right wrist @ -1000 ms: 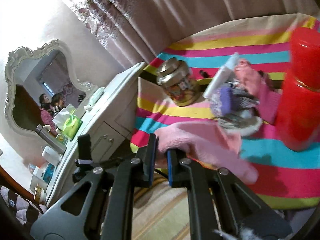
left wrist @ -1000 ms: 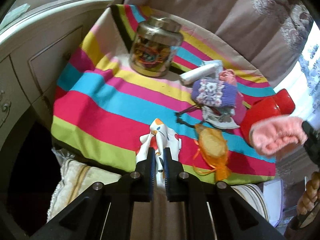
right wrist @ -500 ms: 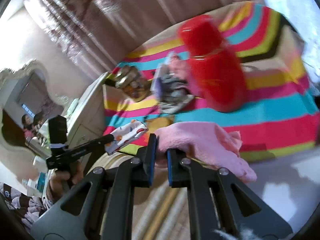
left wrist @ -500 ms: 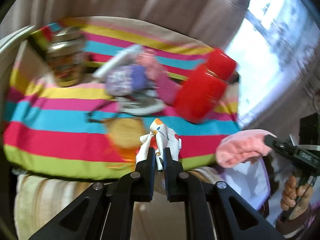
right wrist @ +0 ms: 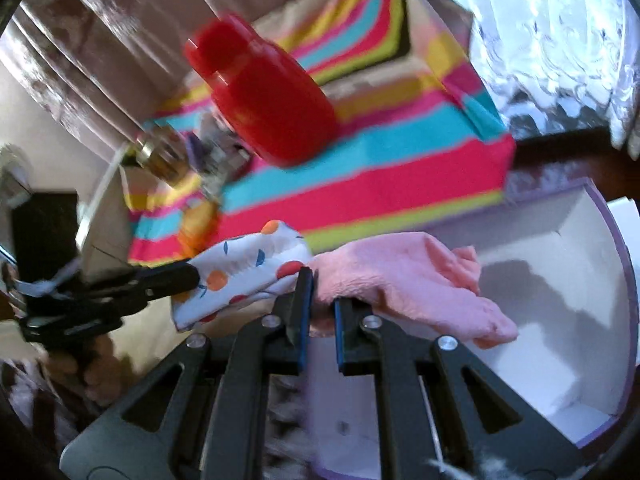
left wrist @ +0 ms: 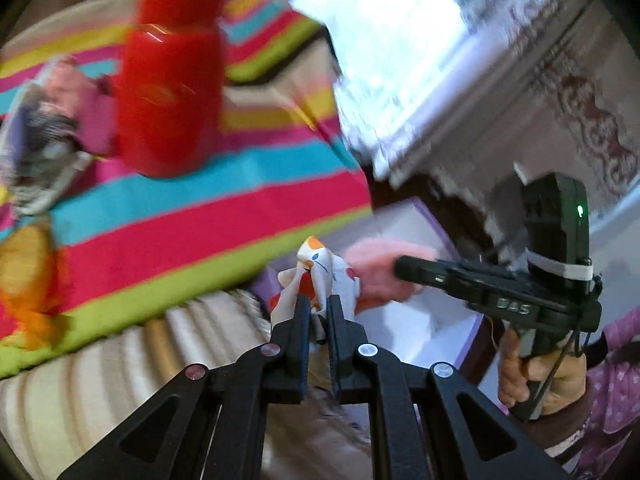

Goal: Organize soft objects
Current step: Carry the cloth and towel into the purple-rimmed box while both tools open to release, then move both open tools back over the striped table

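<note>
Striped cloth (right wrist: 360, 184) in pink, teal and lime is covering the table behind my two grippers, and both are now hanging past its edge over a white box (right wrist: 560, 320). I am pinching a pink sock (right wrist: 404, 280) in the right gripper (right wrist: 320, 300), its pads pressed tight on the cuff while the toe is drooping toward 4 o'clock above the box floor. I am clamping a white spotted cloth (left wrist: 320, 276) in the left gripper (left wrist: 318, 308), jaws squeezed on its bunched fabric, just beside the sock at its 9 o'clock in the right view. I judge the sorting partly done: two soft pieces are being carried and neither is dropped yet. At 10 o'clock on the table a blurred pile of socks (left wrist: 40, 136) and an orange pouch (left wrist: 28, 272) are waiting. A red bottle (right wrist: 268, 100) is standing on the cloth, with curtains (right wrist: 100, 40) behind.
</note>
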A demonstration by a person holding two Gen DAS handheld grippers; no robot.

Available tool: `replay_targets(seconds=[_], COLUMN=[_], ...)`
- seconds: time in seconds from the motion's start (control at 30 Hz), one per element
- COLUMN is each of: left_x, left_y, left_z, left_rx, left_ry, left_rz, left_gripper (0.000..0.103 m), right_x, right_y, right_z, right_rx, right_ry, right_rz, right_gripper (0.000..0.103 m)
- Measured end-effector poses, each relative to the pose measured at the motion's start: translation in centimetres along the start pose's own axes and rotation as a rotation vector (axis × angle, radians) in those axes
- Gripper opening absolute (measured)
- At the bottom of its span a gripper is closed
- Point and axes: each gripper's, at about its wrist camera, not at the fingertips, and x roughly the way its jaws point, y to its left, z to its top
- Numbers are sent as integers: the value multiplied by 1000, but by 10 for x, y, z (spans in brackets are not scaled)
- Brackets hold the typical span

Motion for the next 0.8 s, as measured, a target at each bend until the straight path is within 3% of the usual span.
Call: replay_targets(seconds=[0.13,0.27,0.3,0.33,0.4,0.43,0.57,0.8], left_x=[45,56,54,52,45,41,31,-6], left_y=[-20,-22,-21,-19,-13,-11,-3,35], left_z=[2,-2,-3,-3,-5,-5,-7,-19], left_rx=[26,16,9,3,-13,-20,-37,-132], left_ry=[98,119,114,108,81,62,55,-37], left_rz=[19,42,47,51,63,63,57,105], left_gripper=[11,14,22,37,62,66,66,66], right_x=[14,19,19,20,23,23,17,11], right_y=[-26,-47,-51,-54,-57,-56,-44,-15], right_z=[-9,-17,-18,-20,-20,-20,-22,-9], right_rx=[9,37,42,46,55,52,35,3], right_ry=[66,79,79,82,90,90,72,37], right_rz=[-40,-41,-33,-24,-10,-9,-10,8], right_gripper=[13,20,30,45,67,69,69,72])
